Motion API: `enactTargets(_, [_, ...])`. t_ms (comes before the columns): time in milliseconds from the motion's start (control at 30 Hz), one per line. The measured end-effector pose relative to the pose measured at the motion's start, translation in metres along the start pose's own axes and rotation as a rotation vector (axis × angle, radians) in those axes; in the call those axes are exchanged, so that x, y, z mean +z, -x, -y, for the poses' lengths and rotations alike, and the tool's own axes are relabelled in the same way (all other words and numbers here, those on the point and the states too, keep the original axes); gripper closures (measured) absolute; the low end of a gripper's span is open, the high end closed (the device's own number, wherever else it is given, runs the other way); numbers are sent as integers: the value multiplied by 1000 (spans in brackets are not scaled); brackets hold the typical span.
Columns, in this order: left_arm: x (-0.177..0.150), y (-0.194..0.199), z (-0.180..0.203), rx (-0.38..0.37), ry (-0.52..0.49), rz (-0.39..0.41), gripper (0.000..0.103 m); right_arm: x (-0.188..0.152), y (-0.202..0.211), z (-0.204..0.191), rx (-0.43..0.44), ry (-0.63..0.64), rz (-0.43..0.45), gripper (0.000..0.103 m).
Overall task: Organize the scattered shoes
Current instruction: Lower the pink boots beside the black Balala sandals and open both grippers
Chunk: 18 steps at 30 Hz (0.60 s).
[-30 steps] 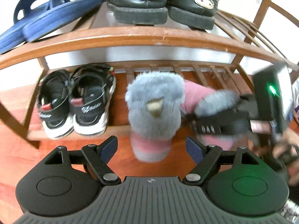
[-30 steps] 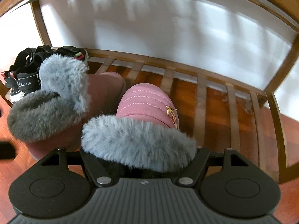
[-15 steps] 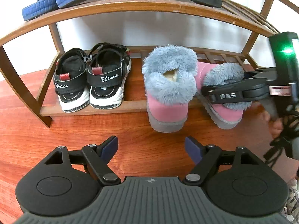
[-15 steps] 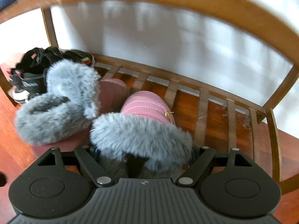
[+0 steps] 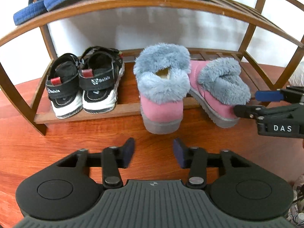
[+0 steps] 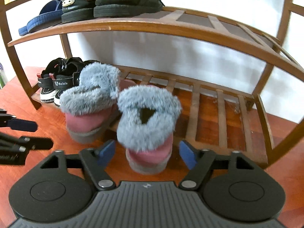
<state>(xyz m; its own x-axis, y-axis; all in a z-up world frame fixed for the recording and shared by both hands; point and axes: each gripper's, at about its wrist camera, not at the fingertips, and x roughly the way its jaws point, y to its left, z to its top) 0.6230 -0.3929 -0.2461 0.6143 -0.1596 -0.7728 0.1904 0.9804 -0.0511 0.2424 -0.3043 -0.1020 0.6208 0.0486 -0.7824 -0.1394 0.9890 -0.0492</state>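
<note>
Two pink boots with grey fur cuffs stand side by side on the lower shelf (image 5: 129, 108) of a wooden rack, heels hanging over its front rail. My left gripper (image 5: 153, 152) hovers over the floor just short of the left boot (image 5: 161, 112), its jaws closing with nothing between them. My right gripper (image 6: 146, 153) sits just behind the heel of the right boot (image 6: 150, 155). Its jaws are closing, and the blue fingertips (image 6: 106, 152) stand clear of the boot on both sides. In the left wrist view the right gripper (image 5: 245, 103) reaches in beside the right boot (image 5: 214, 102).
A pair of black-and-white sandals (image 5: 83, 95) fills the left of the lower shelf. Blue slippers (image 5: 57, 0) and black leather shoes (image 6: 114, 1) sit on the curved upper shelf. Bare slats (image 6: 220, 114) lie right of the boots. Red wooden floor (image 5: 57, 142) spreads in front.
The right gripper has let go of the right boot and backed away and up from it. The left gripper has drawn back a little and its jaws have narrowed.
</note>
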Motion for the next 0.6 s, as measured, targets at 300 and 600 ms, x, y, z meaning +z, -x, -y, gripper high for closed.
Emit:
enactTargets(300, [2,-23,1,2,-37,2,99,-25,-11,7,12,-36,-56,91])
enactTargets(600, [11,-43,5,2,-59,-18,99,-28,-29,5,21,-36,-80,92])
